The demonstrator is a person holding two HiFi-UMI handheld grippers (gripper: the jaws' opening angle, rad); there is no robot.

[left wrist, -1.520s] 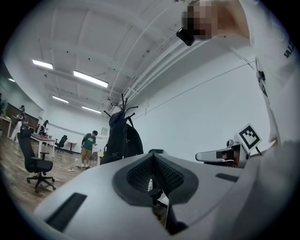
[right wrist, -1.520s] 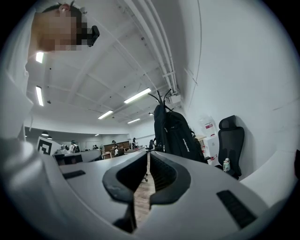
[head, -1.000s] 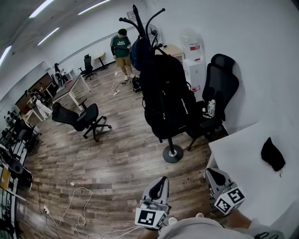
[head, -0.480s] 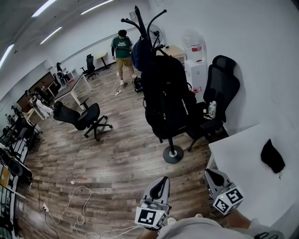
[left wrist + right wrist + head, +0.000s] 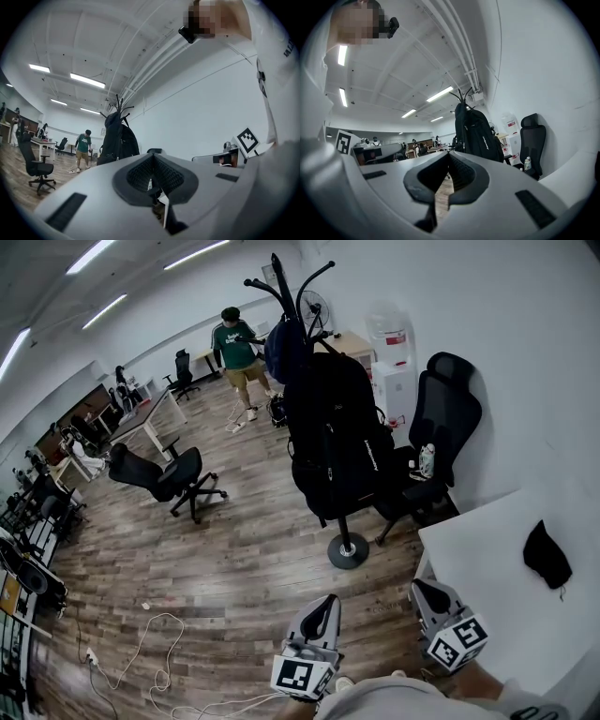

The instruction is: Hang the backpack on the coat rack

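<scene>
An open office with a wood-plank floor [image 5: 253, 559] and white walls fills the head view. The left claw [image 5: 327, 602] and right claw [image 5: 424, 587] sit low against the person's body, side by side with their tips pointing forward. I read this as a resting hold, since neither is near anything to grip. Straight ahead of both, and well apart from them, stands one coat rack [image 5: 345, 521]. The black backpack [image 5: 337, 442] hangs from its upper hooks and drapes down the pole, so it already lies as the task asks. Whether the task put it there cannot be told. A second, dark blue bag [image 5: 281, 345] hangs on the rack's far side, which makes two bags. Two office chairs are close: one [image 5: 441, 427] is beyond the right claw against the wall, and one [image 5: 169, 479] is off to the left claw's far left. One person in a green shirt [image 5: 234, 341] walks beyond the rack. Just right of the right claw is a white table [image 5: 487, 568] carrying one black object [image 5: 547, 554].

In the left gripper view, the left claw's [image 5: 153, 157] jaws meet at the tip with nothing between them. The backpack [image 5: 117, 140] is ahead and to the left, and the right claw's marker cube [image 5: 248, 138] is to the right.

In the right gripper view, the right claw's [image 5: 449, 157] jaws are likewise closed and empty, with only floor visible through the slit. The backpack [image 5: 480, 136] hangs ahead and slightly right, and the wall chair [image 5: 533, 140] is further right.
</scene>
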